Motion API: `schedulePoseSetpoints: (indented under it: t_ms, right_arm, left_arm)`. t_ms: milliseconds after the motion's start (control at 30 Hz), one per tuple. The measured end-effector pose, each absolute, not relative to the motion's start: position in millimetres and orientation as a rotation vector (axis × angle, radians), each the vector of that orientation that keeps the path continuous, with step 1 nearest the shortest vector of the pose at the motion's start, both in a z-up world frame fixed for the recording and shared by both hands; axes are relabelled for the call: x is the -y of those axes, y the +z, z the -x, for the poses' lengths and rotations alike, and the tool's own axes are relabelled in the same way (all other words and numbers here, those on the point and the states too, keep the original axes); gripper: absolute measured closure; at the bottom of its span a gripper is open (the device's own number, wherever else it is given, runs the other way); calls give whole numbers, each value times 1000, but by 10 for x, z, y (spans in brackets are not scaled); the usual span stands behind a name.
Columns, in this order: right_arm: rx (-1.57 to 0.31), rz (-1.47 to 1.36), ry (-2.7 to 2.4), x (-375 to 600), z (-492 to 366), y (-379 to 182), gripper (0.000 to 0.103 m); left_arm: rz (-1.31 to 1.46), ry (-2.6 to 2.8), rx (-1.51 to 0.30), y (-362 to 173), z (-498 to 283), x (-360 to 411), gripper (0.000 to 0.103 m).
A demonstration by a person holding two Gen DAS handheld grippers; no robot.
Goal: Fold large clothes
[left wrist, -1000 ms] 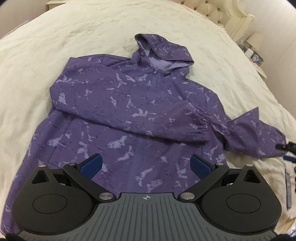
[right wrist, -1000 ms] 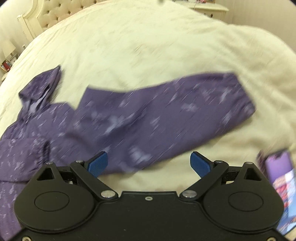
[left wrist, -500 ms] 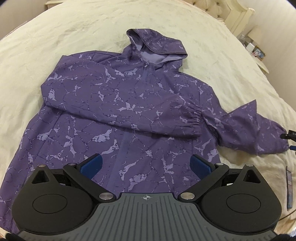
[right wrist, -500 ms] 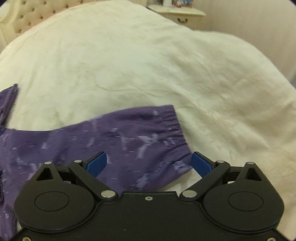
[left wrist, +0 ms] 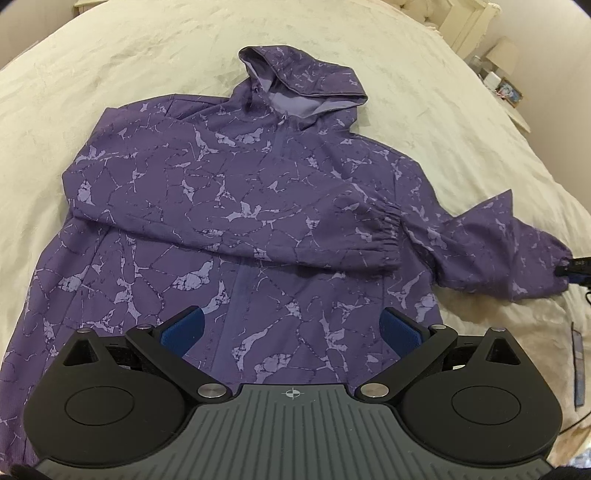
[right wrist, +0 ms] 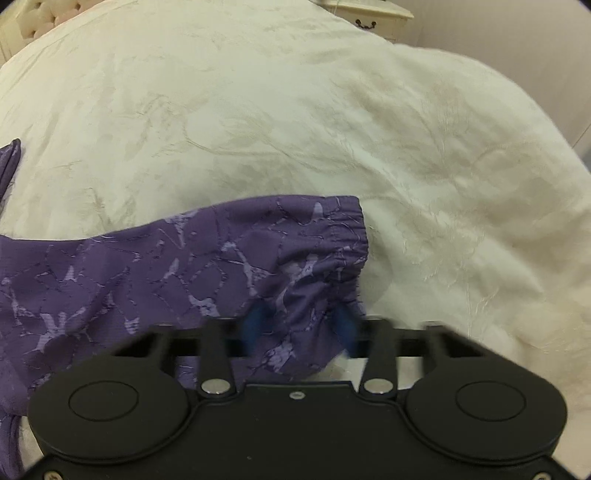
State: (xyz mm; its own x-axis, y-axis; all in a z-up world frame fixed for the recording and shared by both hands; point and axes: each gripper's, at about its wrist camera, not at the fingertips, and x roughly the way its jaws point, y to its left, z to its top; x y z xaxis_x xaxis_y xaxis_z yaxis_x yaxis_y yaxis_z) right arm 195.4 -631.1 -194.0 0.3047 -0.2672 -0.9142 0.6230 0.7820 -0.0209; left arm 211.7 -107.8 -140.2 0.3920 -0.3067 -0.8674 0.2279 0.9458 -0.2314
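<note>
A purple marbled hooded jacket (left wrist: 236, 192) lies flat, front up, on the cream bed. Its left sleeve (left wrist: 258, 225) is folded across the chest. Its right sleeve (left wrist: 495, 251) sticks out to the right. My left gripper (left wrist: 291, 328) is open and empty above the jacket's lower hem. In the right wrist view my right gripper (right wrist: 299, 325) is closing around the elastic cuff of the right sleeve (right wrist: 317, 251); its blue pads are motion-blurred with fabric bunched between them. The right gripper's tip also shows at the cuff in the left wrist view (left wrist: 576, 271).
The cream bedspread (right wrist: 332, 110) stretches all round the jacket. A tufted headboard (left wrist: 458, 14) and a bedside table with small items (left wrist: 506, 88) are at the far right. A white nightstand (right wrist: 369, 14) stands beyond the bed. A flat purple object (left wrist: 578, 365) lies at the right edge.
My right gripper has come down onto the sleeve cuff and its jaws have swung inward from wide open. The left gripper has shifted slightly; the jacket lies as before.
</note>
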Motion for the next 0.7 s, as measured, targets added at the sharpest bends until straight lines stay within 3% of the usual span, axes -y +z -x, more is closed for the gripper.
schedulePoseSetpoints:
  t_ms: [67,233,300,533,700]
  right_arm:
    - [-1100,-367,-603,6250,-1957,-1841,79]
    - [-1000,-439,-551,6024,-2013,-1440,87]
    - [-948,-471,-511,5875,-2056,-1232,96]
    - [-793,-486,-303,4989,-2403,-481,96]
    - [-787,-511,-234,4485,-2698,-456,84]
  left_arm:
    - [83,-349,-1118,-1410,-2142,1035,0]
    - [102,-373,-1116,-1436,-2222,861,0]
    - [111,-381,-1116,-1450,-2256,763,0]
    - [139,-383,-1119,-1474,-2404,308,0]
    - [150,-367,-1116,-1477,-2507,-85,0]
